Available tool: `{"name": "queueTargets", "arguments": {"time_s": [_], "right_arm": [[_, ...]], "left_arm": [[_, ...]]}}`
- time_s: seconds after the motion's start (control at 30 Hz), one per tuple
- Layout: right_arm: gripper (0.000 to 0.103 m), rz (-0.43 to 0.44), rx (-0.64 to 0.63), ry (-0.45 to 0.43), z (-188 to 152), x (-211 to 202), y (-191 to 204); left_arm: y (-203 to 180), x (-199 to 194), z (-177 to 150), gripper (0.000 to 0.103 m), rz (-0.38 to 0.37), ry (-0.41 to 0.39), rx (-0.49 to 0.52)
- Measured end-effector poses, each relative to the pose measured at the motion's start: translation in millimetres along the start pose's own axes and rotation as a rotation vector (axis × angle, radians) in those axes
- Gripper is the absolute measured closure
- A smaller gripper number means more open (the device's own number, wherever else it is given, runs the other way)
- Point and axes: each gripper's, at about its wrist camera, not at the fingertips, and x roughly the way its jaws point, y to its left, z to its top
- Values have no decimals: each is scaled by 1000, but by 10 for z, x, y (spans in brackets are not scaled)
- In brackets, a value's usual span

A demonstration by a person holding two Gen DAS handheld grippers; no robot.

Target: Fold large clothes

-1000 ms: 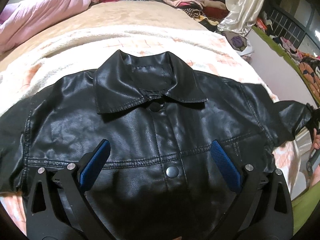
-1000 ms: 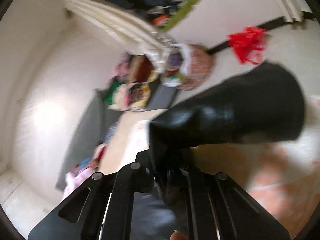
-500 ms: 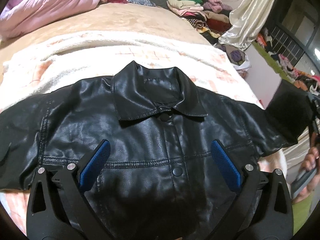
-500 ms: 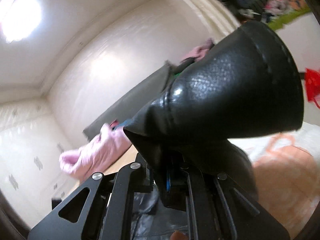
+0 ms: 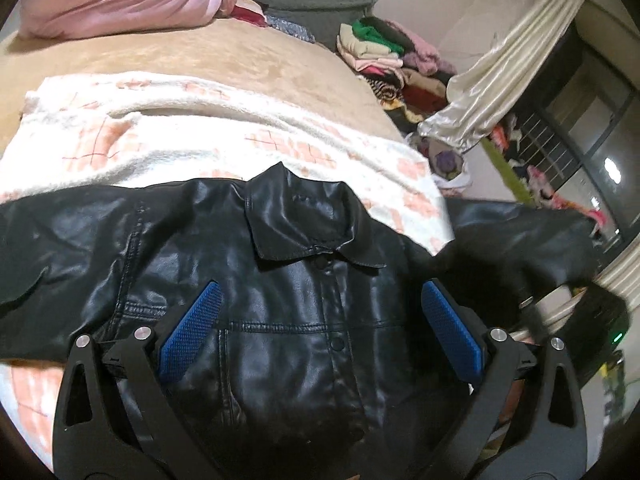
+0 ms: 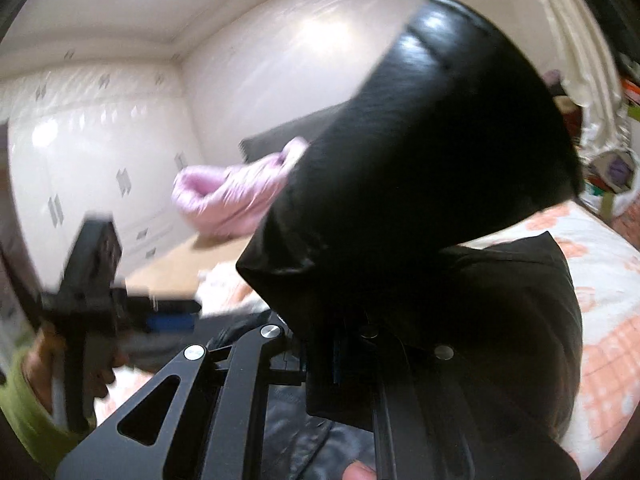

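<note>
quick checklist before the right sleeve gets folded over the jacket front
1. Right hand-held gripper shut on the sleeve: ok.
2. Sleeve lifted off the blanket: ok.
3. Black jacket lying front up, collar flat: ok.
4. Left hand-held gripper open above the jacket front, holding nothing: ok.
5. Other sleeve spread flat: cannot tell, its end runs out of view.
6. Jacket hem smooth: cannot tell, hidden below the grippers.
</note>
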Motion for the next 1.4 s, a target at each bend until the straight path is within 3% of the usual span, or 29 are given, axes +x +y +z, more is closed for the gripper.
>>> {"name": "queueTargets", "arguments": {"time_s": [0.2,0.43,0.47,0.5,0.53,0.6,0.67,0.77,0.83,0.87,0.9,1.0,1.07,1.13,1.2,1.33,1.4], "right_arm": [[96,48,-79,133,-249,196,342],[93,21,-110,288,-573,453,517],[79,25,-98,306,-634,407,518],[59,28,-62,338,-662,450,477],[53,29,-30,351,-701,461,458],[30,8,73,395,-790,458,335],[22,-17,212,409,-931,434,238],[15,-74,395,331,-965,134,-67],[16,-109,440,262,-932,50,-147],[32,-117,444,236,-925,20,-164],[59,-121,431,217,-895,2,-160],[73,-113,370,171,-764,-27,-84],[72,-91,304,140,-670,-18,65],[62,-17,219,136,-584,-14,261],[39,60,128,131,-554,-37,510],[25,177,36,174,-601,51,827],[23,213,14,217,-670,72,898]], "left_arm": [[146,-206,-75,9,-55,-14,-49],[419,-216,-280,9,-83,28,-121],[455,-193,-321,9,-79,38,-129],[485,-166,-353,9,-73,48,-135],[519,-121,-383,9,-65,59,-143],[553,-25,-418,9,-49,76,-148],[537,105,-463,9,-14,106,-120],[492,275,-518,9,42,155,-65],[480,321,-549,9,30,179,-59],[472,315,-555,9,19,186,-61],[472,301,-556,9,11,185,-61],[517,122,-506,9,-32,154,-82],[577,-15,-434,9,-60,119,-106],[678,-182,-348,9,-79,71,-136],[753,-290,-290,9,-83,41,-158],[926,-440,-231,9,-115,9,-217],[984,-471,-221,9,-120,3,-238]]}}
